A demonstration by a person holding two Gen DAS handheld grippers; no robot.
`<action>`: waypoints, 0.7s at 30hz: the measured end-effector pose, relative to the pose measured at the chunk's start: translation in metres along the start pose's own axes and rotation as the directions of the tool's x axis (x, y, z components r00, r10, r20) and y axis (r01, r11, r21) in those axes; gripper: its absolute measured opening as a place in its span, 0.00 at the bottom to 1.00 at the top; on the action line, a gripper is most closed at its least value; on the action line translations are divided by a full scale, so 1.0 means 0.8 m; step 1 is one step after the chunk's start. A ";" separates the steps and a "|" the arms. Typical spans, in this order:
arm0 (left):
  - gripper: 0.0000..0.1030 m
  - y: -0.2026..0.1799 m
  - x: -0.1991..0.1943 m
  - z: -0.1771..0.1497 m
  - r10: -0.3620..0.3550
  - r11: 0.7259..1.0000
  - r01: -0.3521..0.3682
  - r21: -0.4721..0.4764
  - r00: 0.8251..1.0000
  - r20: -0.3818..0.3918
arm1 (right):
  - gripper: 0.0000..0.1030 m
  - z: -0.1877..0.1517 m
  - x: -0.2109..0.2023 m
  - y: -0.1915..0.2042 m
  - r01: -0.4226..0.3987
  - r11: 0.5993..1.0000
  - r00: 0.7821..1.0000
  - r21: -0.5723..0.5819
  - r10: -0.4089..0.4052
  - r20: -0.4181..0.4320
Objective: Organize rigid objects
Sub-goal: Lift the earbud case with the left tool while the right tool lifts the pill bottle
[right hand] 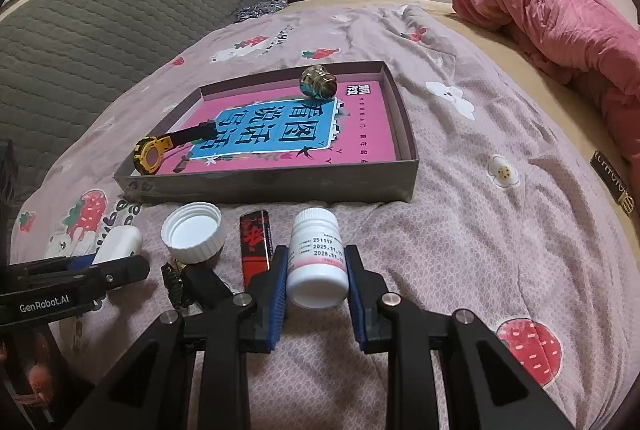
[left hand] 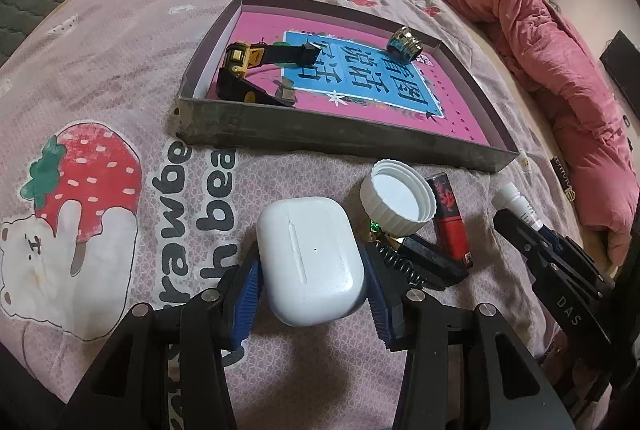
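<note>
Blue pads of the left hand-held gripper [left hand: 312,294] clamp a white earbud case [left hand: 310,262] at lower centre; the right hand-held gripper [right hand: 316,282] grips a white pill bottle [right hand: 317,262]. Beyond lie a white cap [left hand: 398,195], a red lipstick [left hand: 450,218], and a tray [right hand: 272,185] on the bed.

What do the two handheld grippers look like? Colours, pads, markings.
Both match: matte black angular linkage arms with round silver pivot pins, and two fingers faced with ribbed blue pads. The left gripper carries white "GenRobot.AI" lettering on its side, visible from the right wrist view; the right gripper shows white "DAS" lettering, visible from the left wrist view. No cables or sleeves are visible.
</note>
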State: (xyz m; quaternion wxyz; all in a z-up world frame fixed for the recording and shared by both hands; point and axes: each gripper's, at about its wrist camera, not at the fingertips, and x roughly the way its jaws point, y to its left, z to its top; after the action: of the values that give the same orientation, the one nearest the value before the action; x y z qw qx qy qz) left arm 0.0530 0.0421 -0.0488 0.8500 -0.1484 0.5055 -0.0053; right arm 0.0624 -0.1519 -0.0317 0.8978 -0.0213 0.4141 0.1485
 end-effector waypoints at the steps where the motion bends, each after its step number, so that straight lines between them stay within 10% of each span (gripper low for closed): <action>1: 0.48 0.000 0.000 0.001 0.002 1.000 -0.002 0.000 1.000 0.001 | 0.27 0.000 -0.001 0.001 0.001 1.000 1.000 -0.004 -0.001 0.002; 21: 0.48 -0.005 -0.024 0.014 0.031 0.999 -0.033 0.043 0.998 0.050 | 0.27 0.012 -0.018 0.015 0.025 0.999 0.999 -0.043 -0.023 0.040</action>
State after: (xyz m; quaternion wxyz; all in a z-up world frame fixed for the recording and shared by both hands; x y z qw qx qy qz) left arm 0.0540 0.0443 -0.0262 0.8651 -0.1217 0.4866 0.0009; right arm 0.0573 -0.1427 -0.0136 0.9067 -0.0429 0.3929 0.1472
